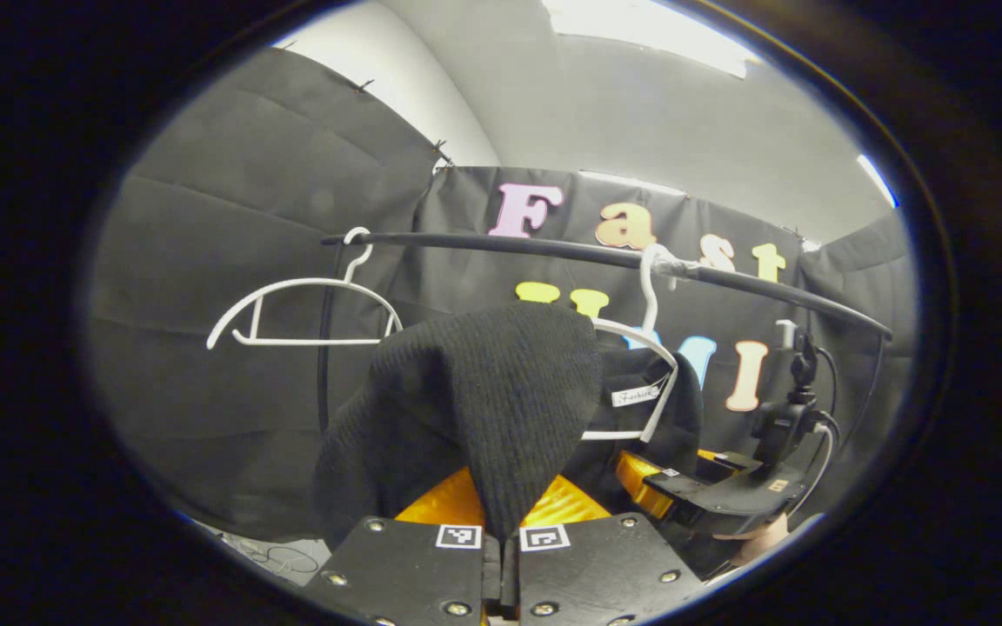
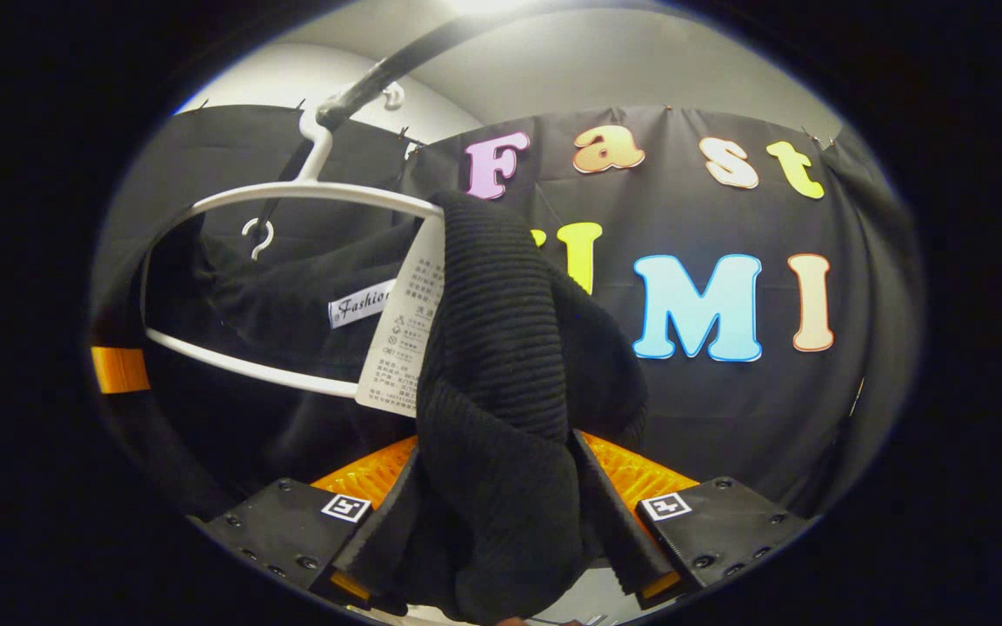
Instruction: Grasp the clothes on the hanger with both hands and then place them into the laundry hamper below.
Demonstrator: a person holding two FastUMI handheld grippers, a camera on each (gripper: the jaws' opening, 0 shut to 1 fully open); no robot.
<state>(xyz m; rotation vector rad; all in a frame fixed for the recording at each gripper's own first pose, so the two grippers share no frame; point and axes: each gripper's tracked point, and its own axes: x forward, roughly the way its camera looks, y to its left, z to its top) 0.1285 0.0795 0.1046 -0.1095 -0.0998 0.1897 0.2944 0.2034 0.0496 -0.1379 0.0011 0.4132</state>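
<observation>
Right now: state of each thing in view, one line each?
black sweater: half off its hanger, pinched at both shoulders
left gripper: shut on the sweater
right gripper: jaws part open, fabric bunched between
sweater's hanger: hooked on the rail
rail: horizontal, in place
spare hanger: bare, hanging on the rail
</observation>
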